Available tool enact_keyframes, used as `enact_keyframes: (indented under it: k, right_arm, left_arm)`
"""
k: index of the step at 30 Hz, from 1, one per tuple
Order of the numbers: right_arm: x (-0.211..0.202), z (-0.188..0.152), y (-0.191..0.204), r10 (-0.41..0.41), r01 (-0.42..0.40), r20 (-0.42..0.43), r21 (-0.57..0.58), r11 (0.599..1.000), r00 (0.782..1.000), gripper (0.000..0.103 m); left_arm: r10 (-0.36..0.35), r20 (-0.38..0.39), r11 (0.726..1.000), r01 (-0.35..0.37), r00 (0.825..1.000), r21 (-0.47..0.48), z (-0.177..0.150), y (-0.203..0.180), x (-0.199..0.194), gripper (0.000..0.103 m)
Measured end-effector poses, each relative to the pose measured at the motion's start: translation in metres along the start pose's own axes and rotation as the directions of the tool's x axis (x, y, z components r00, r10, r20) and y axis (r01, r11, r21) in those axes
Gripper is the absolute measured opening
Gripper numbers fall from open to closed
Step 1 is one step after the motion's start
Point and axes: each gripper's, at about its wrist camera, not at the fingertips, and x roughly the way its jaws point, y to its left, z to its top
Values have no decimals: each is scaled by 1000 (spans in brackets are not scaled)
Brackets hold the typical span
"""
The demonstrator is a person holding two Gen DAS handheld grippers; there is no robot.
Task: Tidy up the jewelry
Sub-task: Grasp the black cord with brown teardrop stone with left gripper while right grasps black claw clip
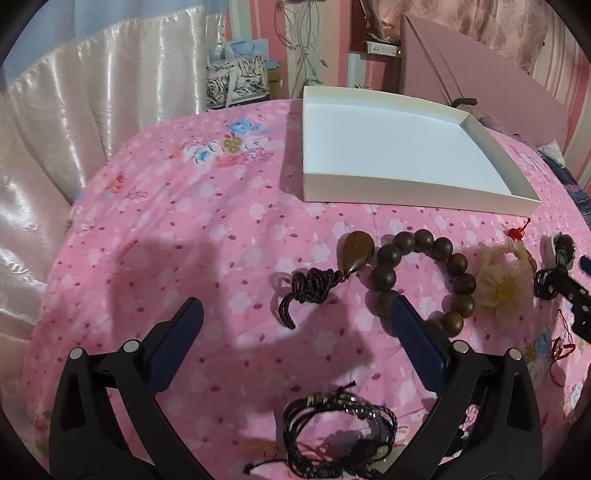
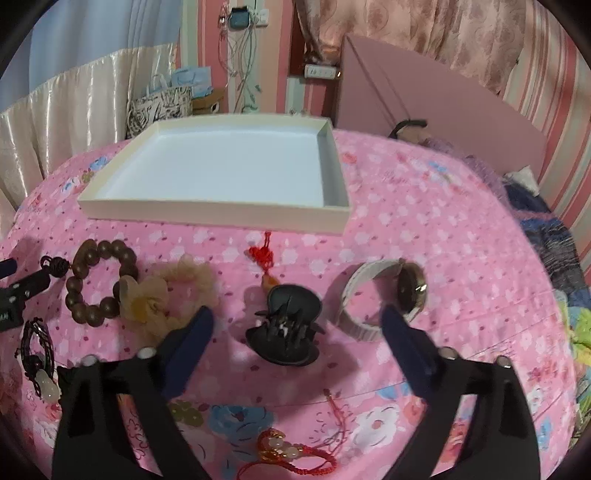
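1. Pink floral bedsheet (image 2: pixel 424 229) carries scattered jewelry; white tray (image 2: pixel 334 177) sits empty, upper centre.
2. I see my right gripper (image 2: pixel 295 332) gaping around the black hair claw (image 2: pixel 284 332), untouched; left gripper (image 1: pixel 295 317) also open, holding nothing.
3. Risk: springy claw may squirt sideways; soft bedding gives.

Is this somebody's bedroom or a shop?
Most likely a bedroom at home. The jewelry lies on a pink flowered bedsheet, shiny curtains hang behind it, and chargers dangle from a wall socket. Nothing looks like a shop.
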Motion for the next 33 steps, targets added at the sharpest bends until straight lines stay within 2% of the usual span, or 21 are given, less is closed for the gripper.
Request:
enact_keyframes:
  k: [4,8,9,12,14,21,31,33]
  right_arm:
    - [10,-3,-1,29,-29,-36,7,1000,999,71]
    - [16,-2,-2,35,-35,-48,14,999,998,56]
    - [18,-3,-2,46,-44,-56,22,999,997,55]
    - [21,-3,-4,66,-64,-62,35,997,996,53]
    - [21,-3,-3,68,-67,-60,32,997,996,52]
    - [20,-3,-5,82,-80,-52,32,996,995,52]
    - [21,-2,-3,80,-80,-36,11,997,996,52]
    - [21,-2,-3,84,-84,-34,9,996,996,52]
  left_arm:
    - [-16,-15,1000,16,1000,24,6,-1,10,97]
    - [-7,-23,999,8,1000,53,13,-4,20,83]
    - [-13,-31,999,14,999,53,13,-5,22,81]
    - [-28,-62,999,31,998,40,14,-3,33,78]
    - [-35,-75,998,39,997,43,14,-4,37,70]
    - [-45,-68,998,47,997,41,15,-7,39,61]
    - [-37,-65,998,41,997,55,10,-14,38,26]
    - [-40,-67,997,44,997,57,5,-12,33,24]
